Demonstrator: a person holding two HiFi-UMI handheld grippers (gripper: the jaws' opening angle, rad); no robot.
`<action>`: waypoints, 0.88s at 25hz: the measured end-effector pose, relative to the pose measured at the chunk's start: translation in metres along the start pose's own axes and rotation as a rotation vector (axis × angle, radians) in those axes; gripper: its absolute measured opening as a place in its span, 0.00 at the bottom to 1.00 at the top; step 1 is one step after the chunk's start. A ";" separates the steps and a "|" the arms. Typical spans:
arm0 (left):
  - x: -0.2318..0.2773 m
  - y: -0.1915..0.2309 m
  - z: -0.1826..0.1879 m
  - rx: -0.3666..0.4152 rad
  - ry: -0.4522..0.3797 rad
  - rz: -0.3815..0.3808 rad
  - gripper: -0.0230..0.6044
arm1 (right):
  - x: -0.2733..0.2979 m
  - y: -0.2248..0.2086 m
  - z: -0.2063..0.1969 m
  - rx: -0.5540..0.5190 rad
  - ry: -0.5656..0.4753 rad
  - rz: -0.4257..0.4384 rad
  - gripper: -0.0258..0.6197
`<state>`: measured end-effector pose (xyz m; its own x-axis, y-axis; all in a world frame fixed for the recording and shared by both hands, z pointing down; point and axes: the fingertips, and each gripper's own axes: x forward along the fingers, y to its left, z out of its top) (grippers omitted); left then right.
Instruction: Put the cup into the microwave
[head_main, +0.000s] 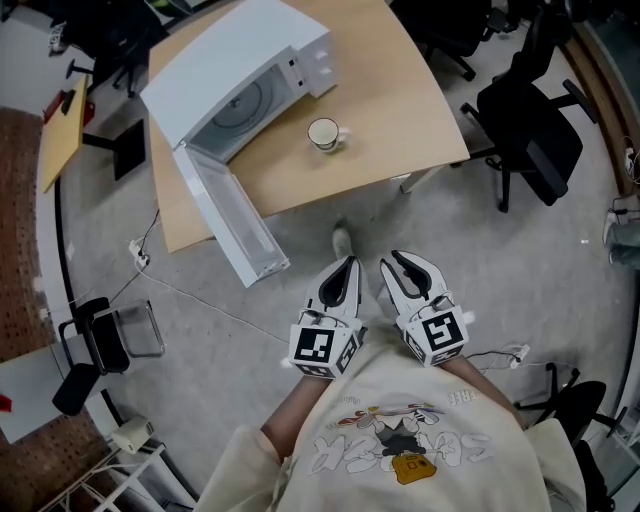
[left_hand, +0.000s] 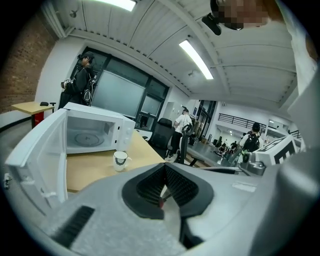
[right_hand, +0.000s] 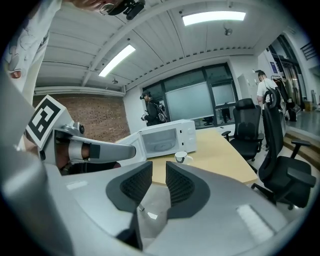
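grey floor (head_main: 520, 290), wooden table (head_main: 400, 100), black office chairs (head_main: 530, 140)

Wears a cream sweatshirt (head_main: 420, 440) with a cartoon print and grey lettering across the chest. Shows pale grey moulded shells on the left gripper (head_main: 350, 263) and right gripper (head_main: 392, 262), black ribbed pads (right_hand: 181, 186) inside, and white cubes (head_main: 322, 345) with black square markers behind.

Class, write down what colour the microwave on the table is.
The microwave is white, clearest in the head view.
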<state>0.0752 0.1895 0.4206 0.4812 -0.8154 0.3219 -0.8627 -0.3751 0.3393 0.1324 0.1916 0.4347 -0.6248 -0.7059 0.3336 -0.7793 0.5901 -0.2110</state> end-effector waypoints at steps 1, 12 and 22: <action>0.011 0.009 0.008 -0.001 -0.003 0.001 0.04 | 0.012 -0.007 0.005 -0.004 0.001 -0.007 0.18; 0.100 0.118 0.083 0.047 -0.004 0.020 0.04 | 0.135 -0.067 0.063 -0.016 -0.011 -0.138 0.05; 0.187 0.180 0.073 0.228 -0.047 0.111 0.64 | 0.171 -0.105 0.080 -0.038 0.043 -0.142 0.05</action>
<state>-0.0007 -0.0628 0.4775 0.3786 -0.8747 0.3026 -0.9251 -0.3678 0.0945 0.1033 -0.0224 0.4402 -0.5055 -0.7661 0.3970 -0.8566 0.5009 -0.1240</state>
